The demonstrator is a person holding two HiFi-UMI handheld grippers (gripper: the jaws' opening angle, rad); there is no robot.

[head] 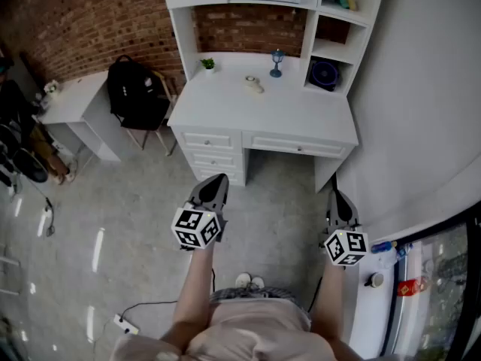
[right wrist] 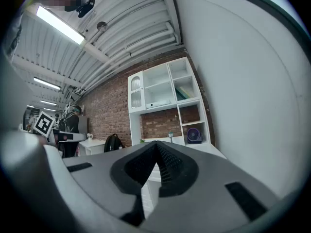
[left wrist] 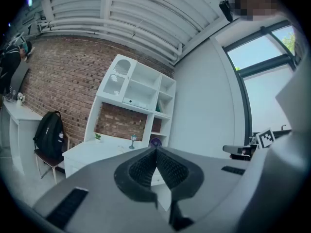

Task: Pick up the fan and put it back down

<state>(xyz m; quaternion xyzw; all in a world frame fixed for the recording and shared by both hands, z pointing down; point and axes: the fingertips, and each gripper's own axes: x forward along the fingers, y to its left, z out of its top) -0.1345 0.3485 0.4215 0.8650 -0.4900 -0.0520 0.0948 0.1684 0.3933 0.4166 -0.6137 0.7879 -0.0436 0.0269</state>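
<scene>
Left claw [head: 216, 180] and right claw [head: 336, 196] are held closed, empty, well apart from the fan [head: 325, 74]. If they are not opened first, the fan could be knocked over.

The left tongs [head: 217, 179] and right tongs [head: 335, 195] are dark grey tapered wedges with black ribbed pads [left wrist: 144, 167] on their inner faces. Each carries a white cube [head: 198, 228] printed with black square markers. The person wears a pale beige garment [head: 252, 328] and white shoes [head: 250, 280].
</scene>
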